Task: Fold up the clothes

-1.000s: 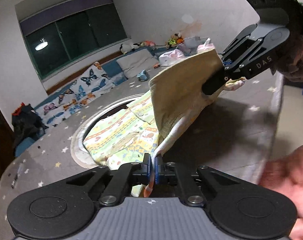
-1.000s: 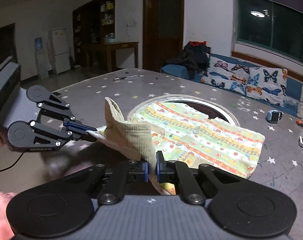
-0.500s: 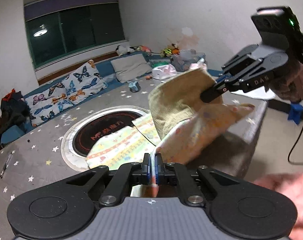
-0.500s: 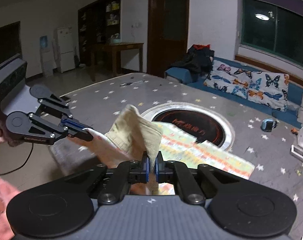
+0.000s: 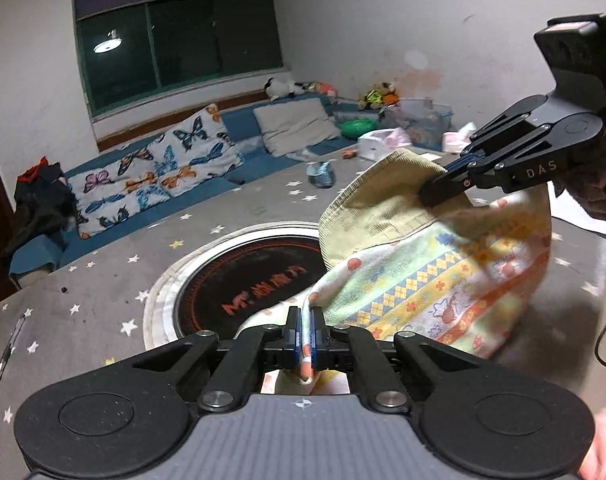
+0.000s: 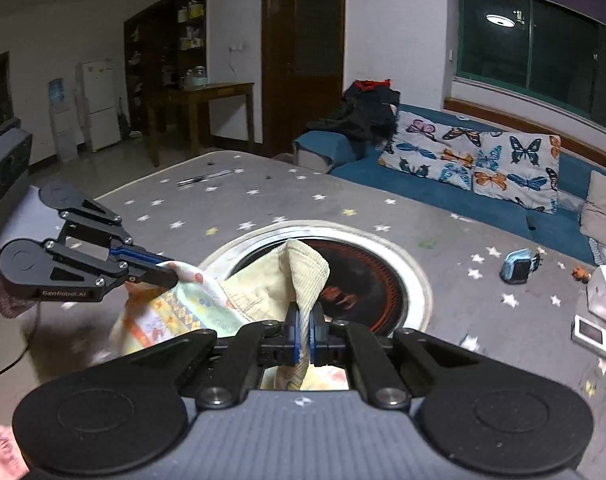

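garment (image 5: pixel 419 280) stretched between both clamped tongs, airborne

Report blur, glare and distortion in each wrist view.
Left wrist view: the printed garment smears with motion blur at its right edge, the ceiling lamp's reflection glares in the dark window, and fisheye bends the walls. Right wrist view: the garment's lower left edge blurs below the left hand-held gripper; the black corners are lens vignette.

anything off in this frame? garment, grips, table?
Nothing alarming. Both jaws are shut on the patterned garment, which hangs bunched between the left gripper and the right gripper. A pen lies on the table.
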